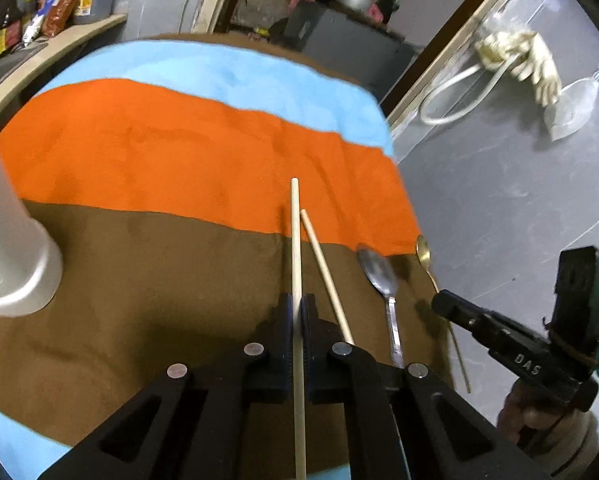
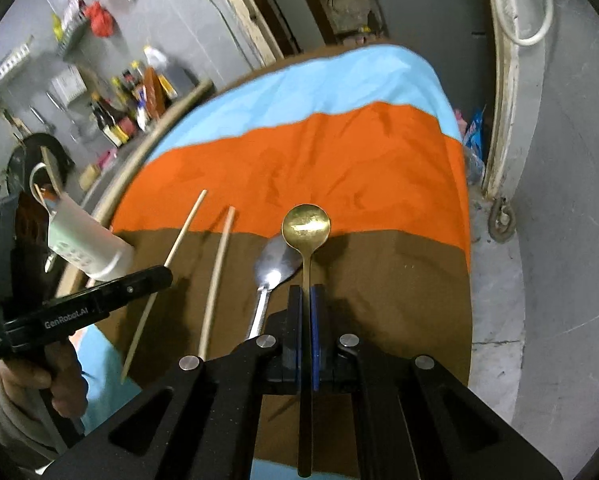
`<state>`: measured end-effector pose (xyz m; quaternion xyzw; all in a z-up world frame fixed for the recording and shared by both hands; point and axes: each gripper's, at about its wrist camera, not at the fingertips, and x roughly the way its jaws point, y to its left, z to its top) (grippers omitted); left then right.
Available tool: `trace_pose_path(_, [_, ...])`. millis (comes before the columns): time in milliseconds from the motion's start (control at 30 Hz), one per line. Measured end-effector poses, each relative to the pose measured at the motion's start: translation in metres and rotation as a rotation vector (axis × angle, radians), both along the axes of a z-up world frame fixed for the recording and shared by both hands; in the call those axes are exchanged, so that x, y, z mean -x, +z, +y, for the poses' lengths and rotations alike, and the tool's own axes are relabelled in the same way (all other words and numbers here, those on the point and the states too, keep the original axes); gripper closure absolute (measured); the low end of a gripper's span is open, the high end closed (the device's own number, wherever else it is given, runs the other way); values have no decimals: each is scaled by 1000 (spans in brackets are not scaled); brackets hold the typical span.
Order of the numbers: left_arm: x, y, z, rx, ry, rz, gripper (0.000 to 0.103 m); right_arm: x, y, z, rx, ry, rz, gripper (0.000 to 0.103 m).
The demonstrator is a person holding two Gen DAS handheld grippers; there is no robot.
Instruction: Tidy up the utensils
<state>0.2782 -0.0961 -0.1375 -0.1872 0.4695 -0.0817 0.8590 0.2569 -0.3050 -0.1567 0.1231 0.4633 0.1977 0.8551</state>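
Observation:
My left gripper [image 1: 298, 304] is shut on a pale wooden chopstick [image 1: 295, 240] that runs forward between its pads. A second chopstick [image 1: 325, 272] lies on the brown stripe just to its right. Beside that rests a silver spoon [image 1: 379, 276]. In the right wrist view my right gripper [image 2: 309, 292] is shut on the thin handle of a gold spoon [image 2: 306, 226], bowl pointing away, right of the silver spoon [image 2: 277, 264]. The left gripper [image 2: 167, 274] shows at the left with its chopstick [image 2: 179, 240]. A white utensil holder [image 1: 15, 256] stands at the far left.
The table wears a cloth [image 1: 159, 152] striped blue, orange and brown. Its right edge drops to grey floor [image 1: 499, 200], where a hose and a glove [image 1: 535, 64] lie. A shelf with bottles [image 2: 131, 100] stands behind the table's left side.

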Motion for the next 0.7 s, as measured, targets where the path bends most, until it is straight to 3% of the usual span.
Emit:
trace_pose_path(267, [30, 46, 16, -3, 21, -188, 98, 22, 38, 3, -75, -19, -171, 100])
trace_pose_path(700, [56, 115, 97, 8, 139, -387, 98, 19, 120, 87, -232, 77, -433, 99])
